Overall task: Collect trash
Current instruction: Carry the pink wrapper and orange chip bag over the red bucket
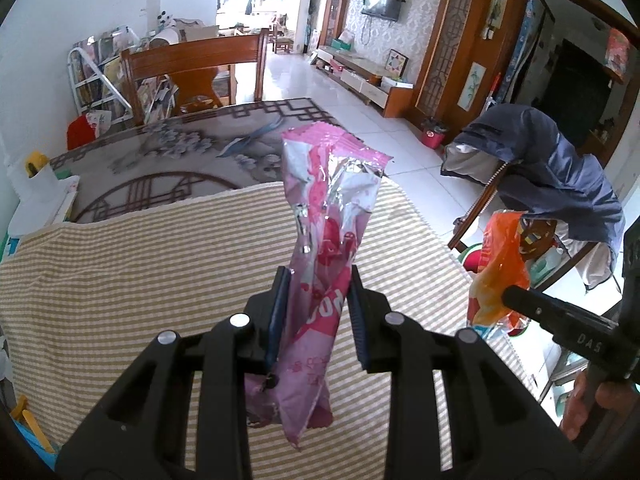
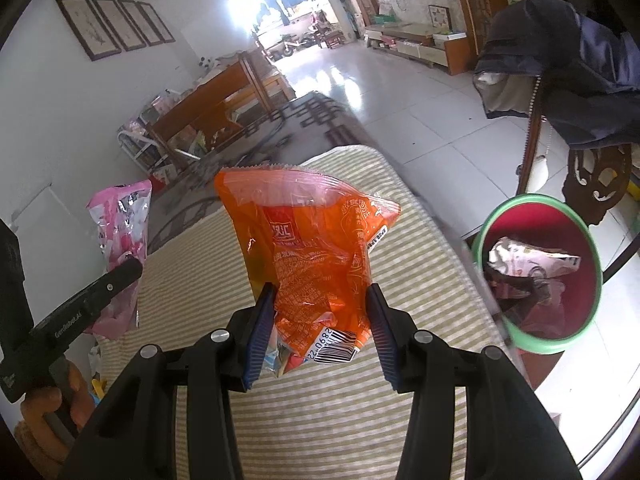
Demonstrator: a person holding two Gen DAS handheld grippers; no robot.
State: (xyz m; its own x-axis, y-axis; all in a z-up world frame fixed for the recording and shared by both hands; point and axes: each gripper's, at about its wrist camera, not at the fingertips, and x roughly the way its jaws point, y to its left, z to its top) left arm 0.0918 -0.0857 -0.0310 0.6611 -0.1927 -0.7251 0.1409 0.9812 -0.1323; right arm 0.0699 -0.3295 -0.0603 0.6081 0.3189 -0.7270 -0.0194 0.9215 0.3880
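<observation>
Trash status: we've got one piece in each claw, both lifted clear of the striped cloth [image 1: 160,280] on the table.

Left gripper [image 1: 316,304] is clamped tight on the pink wrapper [image 1: 324,216]; the wrapper stands up between the blue pads and its tail hangs below them. Right gripper [image 2: 320,312] is closed partway on the orange wrapper [image 2: 316,240]. The bag is bulky, so the jaws sit at a medium width, pads pressing on its crumpled lower end near the barcode.

Bin [image 2: 540,268] is the green-rimmed, red-lined one off the table's right edge, next to the chair with the dark jacket [image 2: 560,60]. It already has at least one pale crumpled wrapper [image 2: 532,260] in it, so part of the job looks done.

Left to do, as we read it:
- carry orange over the rim and drop it; the right claw is the nearer one
- then pink, which has to cross the whole table width

The cloth that shows in both views carries no more litter, but the near edge is hidden behind our grippers, so we can't call it the last pair. Both wrappers are light and floppy; they may cling to the pads on release.
</observation>
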